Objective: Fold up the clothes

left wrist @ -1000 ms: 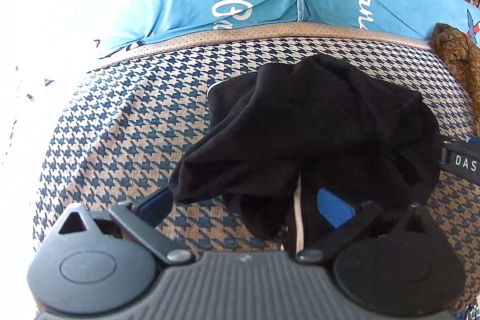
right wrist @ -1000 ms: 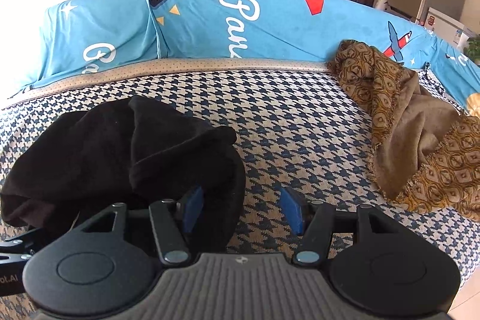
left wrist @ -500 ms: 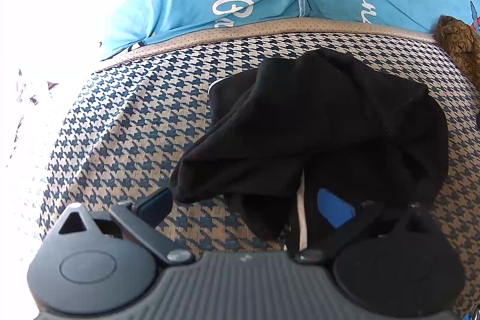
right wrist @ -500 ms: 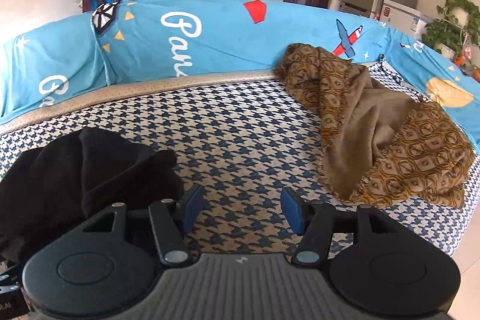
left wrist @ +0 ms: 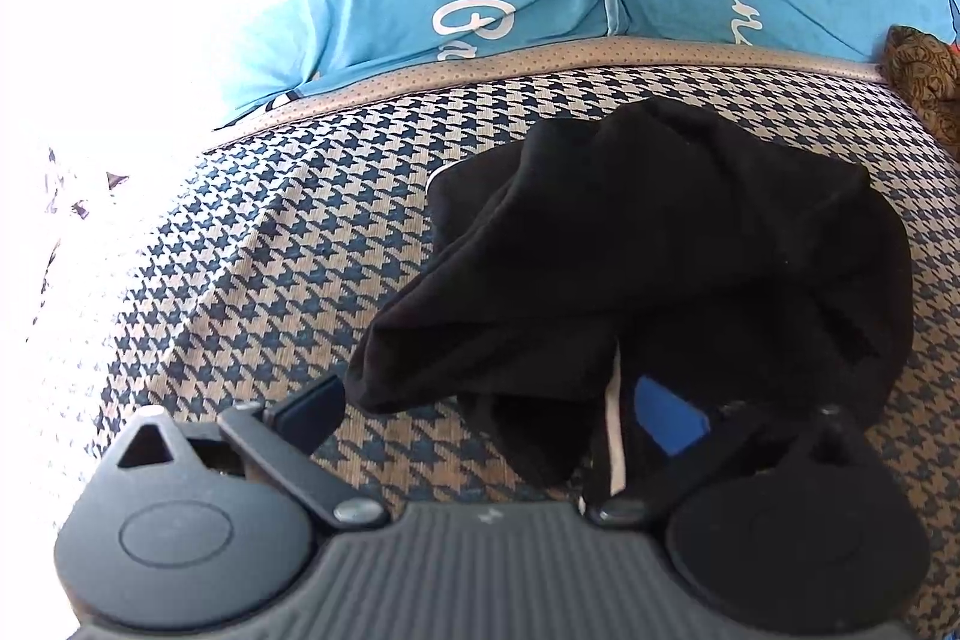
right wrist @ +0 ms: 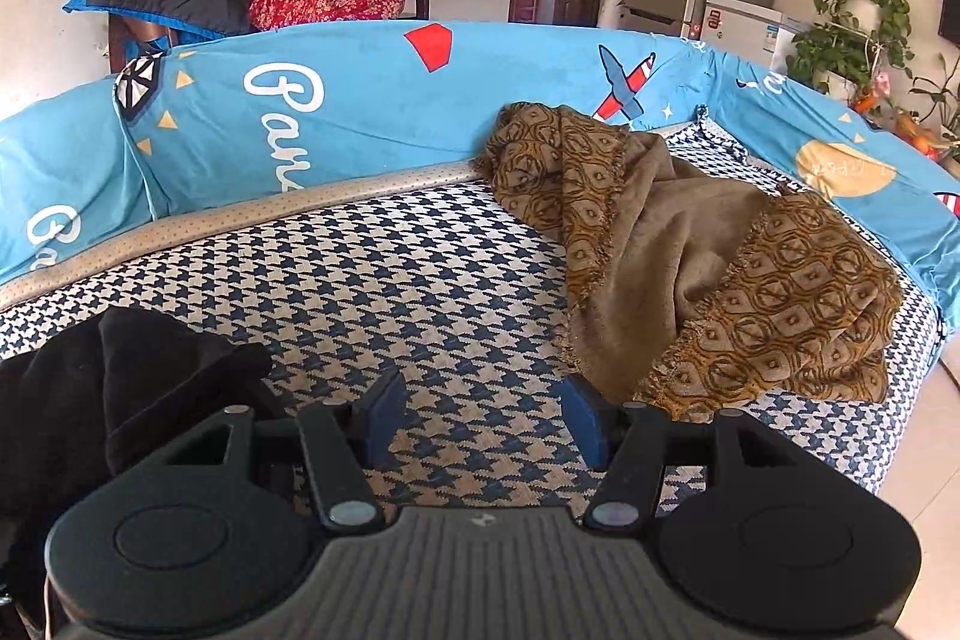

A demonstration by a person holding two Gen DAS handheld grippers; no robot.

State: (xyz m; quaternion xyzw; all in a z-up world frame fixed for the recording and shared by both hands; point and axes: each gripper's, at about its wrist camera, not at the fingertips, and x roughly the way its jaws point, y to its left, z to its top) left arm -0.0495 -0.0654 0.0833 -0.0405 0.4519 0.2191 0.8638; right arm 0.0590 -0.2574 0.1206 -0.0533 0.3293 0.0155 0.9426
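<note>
black garment (left wrist: 660, 244) | bunched between spread left tool (left wrist: 492, 409) jaws

I see: black garment (left wrist: 660, 244) | sofa seat (right wrist: 420, 268) navy/beige houndstooth | backrest cover (right wrist: 372, 100) sky blue, white script, red shapes | throw (right wrist: 708, 256) brown/gold lattice | fingers (right wrist: 384, 415) blue pads

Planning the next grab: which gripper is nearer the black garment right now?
Left. The left gripper sits at the black garment, cloth between its fingers; the right gripper is open over bare cushion beside it.
</note>
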